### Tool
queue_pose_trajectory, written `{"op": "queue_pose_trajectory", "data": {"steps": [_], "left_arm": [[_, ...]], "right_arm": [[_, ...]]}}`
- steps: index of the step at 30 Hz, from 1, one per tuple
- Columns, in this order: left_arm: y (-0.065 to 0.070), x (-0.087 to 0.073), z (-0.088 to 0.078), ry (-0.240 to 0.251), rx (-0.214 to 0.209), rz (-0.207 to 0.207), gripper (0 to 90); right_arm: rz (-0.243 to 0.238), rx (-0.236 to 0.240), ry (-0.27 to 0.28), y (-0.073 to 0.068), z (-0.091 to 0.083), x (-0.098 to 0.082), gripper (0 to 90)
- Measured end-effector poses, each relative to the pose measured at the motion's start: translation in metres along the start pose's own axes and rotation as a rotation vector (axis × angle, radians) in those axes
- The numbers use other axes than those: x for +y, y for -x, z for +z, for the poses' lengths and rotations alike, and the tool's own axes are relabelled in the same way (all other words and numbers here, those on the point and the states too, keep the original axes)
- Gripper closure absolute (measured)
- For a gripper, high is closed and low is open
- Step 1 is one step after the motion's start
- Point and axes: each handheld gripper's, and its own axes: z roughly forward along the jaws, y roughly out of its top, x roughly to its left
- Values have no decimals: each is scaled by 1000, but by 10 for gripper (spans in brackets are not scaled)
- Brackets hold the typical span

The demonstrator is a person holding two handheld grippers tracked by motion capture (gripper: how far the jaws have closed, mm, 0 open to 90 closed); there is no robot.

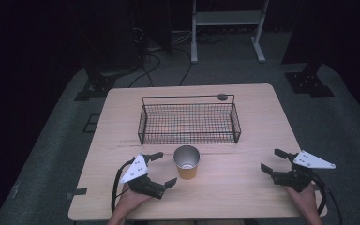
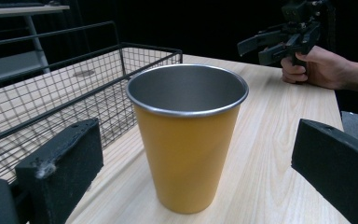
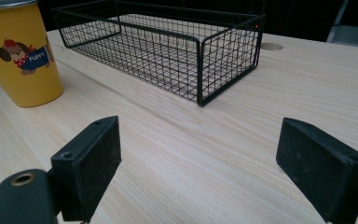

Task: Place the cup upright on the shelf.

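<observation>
The left gripper (image 1: 161,169) spreads its fingers wide beside the cup (image 1: 187,162), seemingly to clasp it; the right gripper (image 1: 273,162) waits apart, open and empty.

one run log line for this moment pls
left gripper: open, jaws either side of yellow cup, not touching | right gripper: open, holding nothing | cup: upright on table | wire basket: empty
</observation>
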Motion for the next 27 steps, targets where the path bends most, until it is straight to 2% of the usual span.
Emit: {"op": "queue_pose_trajectory", "data": {"steps": [12, 27], "left_arm": [[-6, -4, 16, -23, 4, -14, 11], [-6, -5, 35, -35, -14, -15, 11]], "right_arm": [[1, 1, 2, 0, 0, 0, 128], [-1, 2, 0, 0, 0, 0, 128]]}}
